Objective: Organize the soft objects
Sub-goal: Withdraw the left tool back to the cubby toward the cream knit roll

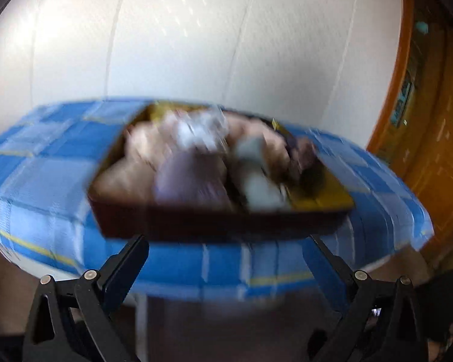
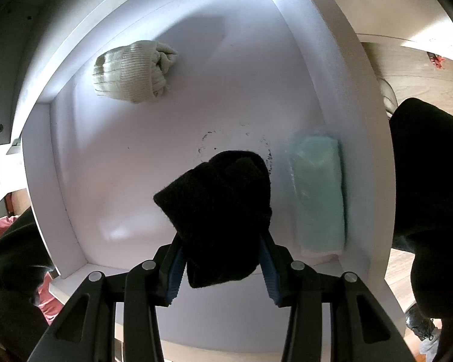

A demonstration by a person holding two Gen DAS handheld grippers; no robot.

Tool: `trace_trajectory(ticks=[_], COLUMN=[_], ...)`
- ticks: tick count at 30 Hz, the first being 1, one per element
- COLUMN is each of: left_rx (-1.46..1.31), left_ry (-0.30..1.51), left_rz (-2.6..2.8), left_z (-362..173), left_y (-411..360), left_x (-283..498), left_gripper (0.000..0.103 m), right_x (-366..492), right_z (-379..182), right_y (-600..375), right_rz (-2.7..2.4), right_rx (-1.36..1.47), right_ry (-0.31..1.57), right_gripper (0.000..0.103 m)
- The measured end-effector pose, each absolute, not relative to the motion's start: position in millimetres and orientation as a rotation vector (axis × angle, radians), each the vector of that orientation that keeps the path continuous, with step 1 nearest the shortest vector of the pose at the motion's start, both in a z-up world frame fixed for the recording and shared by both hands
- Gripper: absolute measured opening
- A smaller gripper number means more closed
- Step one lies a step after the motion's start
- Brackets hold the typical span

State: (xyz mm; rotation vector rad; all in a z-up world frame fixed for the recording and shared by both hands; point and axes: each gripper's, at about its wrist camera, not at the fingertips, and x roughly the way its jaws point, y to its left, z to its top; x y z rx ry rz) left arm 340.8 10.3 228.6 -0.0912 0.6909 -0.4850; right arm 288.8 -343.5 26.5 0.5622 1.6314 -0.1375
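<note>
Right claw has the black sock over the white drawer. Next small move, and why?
Probably lower a little and open. The right claw is shut on the black sock, hanging over bare drawer floor between the cream sock bundle and the pale green packet, so it should land clear of both.

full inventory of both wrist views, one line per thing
box: 1, dark with yellow inside, on the blue cloth, heaped with blurred soft items
blue cloth: 1, blue check, under the box
door: 1, orange wood, right edge
drawer: 1, white, below the right gripper
cream sock: 1, balled, far left in the drawer
green pack: 1, pale green, against the drawer's right wall
black sock: 1, balled, in the right gripper
left gripper: open, empty
right gripper: shut on the black sock
</note>
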Motion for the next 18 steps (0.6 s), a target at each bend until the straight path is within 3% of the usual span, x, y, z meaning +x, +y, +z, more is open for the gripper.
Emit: trace_trajectory(ticks=[12, 18], left_rx=[0.116, 0.082], left_ry=[1.089, 1.268], left_rz=[-0.642, -0.604], left_z=[144.1, 99.9], left_y=[-55.6, -58.1], left_x=[308.1, 310.3], left_gripper=[0.102, 0.102], right_x=[287.0, 283.2], right_z=[50.5, 70.0], right_y=[-355.9, -361.0], right_rz=[-0.139, -0.142], right_rx=[0.619, 0.617], right_ry=[1.551, 1.501], right_gripper=[0.044, 0.044])
